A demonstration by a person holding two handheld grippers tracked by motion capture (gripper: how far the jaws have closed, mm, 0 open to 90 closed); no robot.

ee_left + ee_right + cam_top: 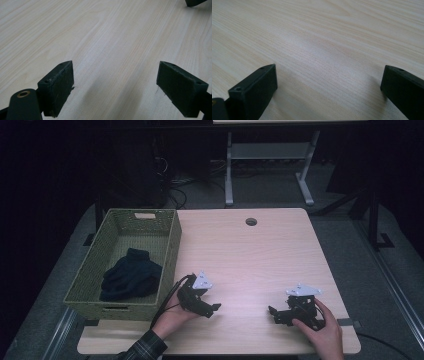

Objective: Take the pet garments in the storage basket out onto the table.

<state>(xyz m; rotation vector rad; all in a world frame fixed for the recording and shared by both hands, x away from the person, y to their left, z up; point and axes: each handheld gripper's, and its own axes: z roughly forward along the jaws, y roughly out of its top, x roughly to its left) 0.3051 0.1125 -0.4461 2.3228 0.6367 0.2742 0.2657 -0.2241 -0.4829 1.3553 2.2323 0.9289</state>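
Note:
My left gripper (212, 309) rests low over the light wooden table (250, 255) near its front edge, just right of the basket, held by a hand in a plaid sleeve. In the left gripper view its jaws stand wide apart with bare wood between them, so the left gripper (115, 85) is open. My right gripper (274, 314) sits at the front right of the table, pointing left. In the right gripper view the right gripper (329, 87) is open too, with nothing between its pads.
A green woven basket (170, 245) stands at the table's left side, holding a dark folded cloth (131, 275). A round cable hole (251, 221) lies near the far edge. Desk legs and cables stand beyond the table.

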